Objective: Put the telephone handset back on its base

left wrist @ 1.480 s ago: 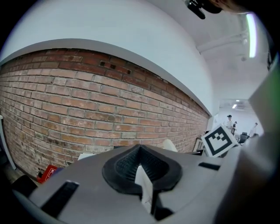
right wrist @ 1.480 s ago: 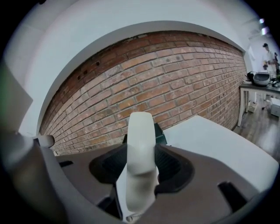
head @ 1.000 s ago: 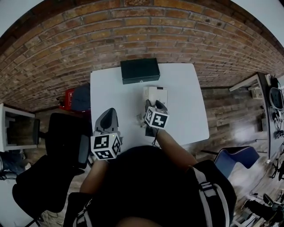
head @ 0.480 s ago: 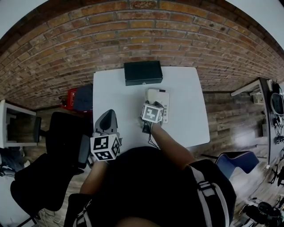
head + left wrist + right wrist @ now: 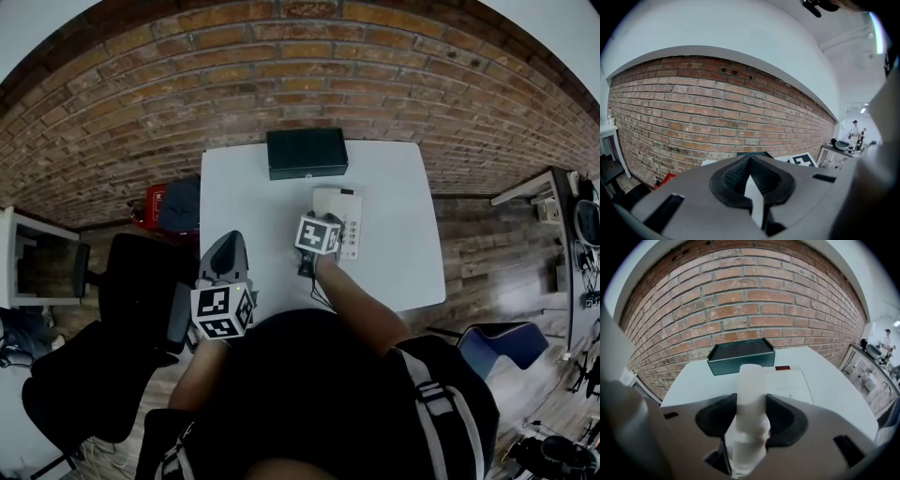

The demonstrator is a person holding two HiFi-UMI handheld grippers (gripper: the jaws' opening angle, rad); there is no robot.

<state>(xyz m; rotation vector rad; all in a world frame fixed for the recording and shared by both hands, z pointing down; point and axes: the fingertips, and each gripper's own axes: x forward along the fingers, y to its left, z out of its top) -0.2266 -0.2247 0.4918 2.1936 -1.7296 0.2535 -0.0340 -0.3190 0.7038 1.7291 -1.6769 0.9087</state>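
The white telephone handset (image 5: 751, 380) stands upright between the jaws of my right gripper (image 5: 751, 411), and the pads press on its sides. Just beyond it and slightly right lies the white telephone base (image 5: 790, 386) on the white table (image 5: 701, 378). In the head view my right gripper (image 5: 325, 217) hovers over the left part of the base (image 5: 349, 223), and its marker cube hides the handset. My left gripper (image 5: 225, 248) is held over the table's near left corner, apart from the phone. Its pads (image 5: 736, 176) meet with nothing between them.
A dark green box (image 5: 307, 152) lies at the table's far edge against the brick wall. A black chair (image 5: 141, 300) stands left of the table (image 5: 248, 202), with a red object (image 5: 148, 202) on the floor behind it. A blue chair (image 5: 497, 336) stands at the right.
My right gripper has moved forward with the handset, from the table's near middle to over the base. The left gripper has stayed where it was.
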